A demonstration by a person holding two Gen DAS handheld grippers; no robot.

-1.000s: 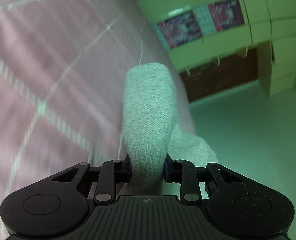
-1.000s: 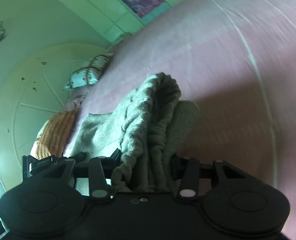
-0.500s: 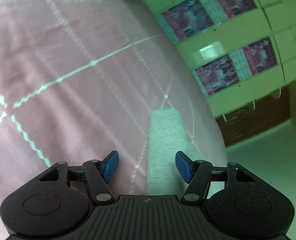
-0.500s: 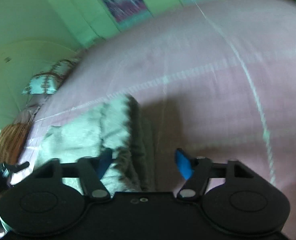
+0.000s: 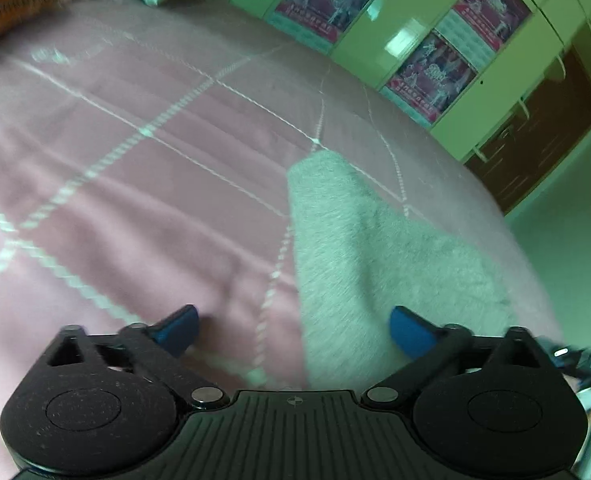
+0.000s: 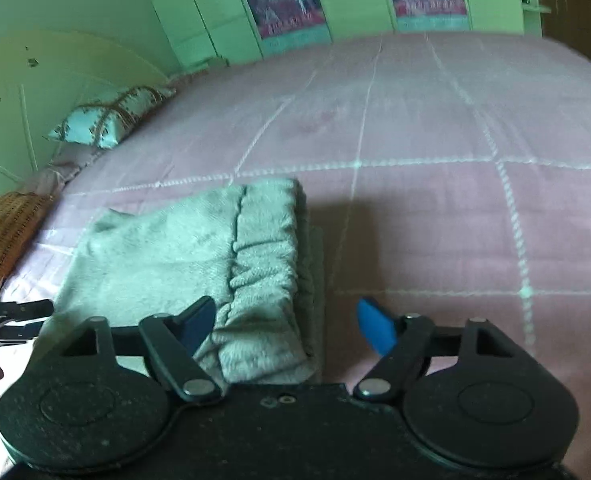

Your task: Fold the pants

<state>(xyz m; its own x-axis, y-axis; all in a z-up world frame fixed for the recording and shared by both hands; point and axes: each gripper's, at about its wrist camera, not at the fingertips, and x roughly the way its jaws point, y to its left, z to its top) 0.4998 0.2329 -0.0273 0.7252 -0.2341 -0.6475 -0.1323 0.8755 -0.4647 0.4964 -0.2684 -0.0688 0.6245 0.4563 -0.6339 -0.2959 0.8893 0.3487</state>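
**Both grippers releasing, pants laid on bed**

Left gripper (image 5: 293,330) jaws opening, pads clear of fabric. Right gripper (image 6: 285,326) jaws opening, waistband between them but not pinched. Grey pants (image 6: 199,248) lie flat on the pink bedspread (image 6: 435,160). Judgement: lift both clear without dragging cloth, then regrip for the next fold

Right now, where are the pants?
The grey pants lie on the pink bedspread, low and left in the right wrist view, waistband between the opening right gripper pads, untouched.
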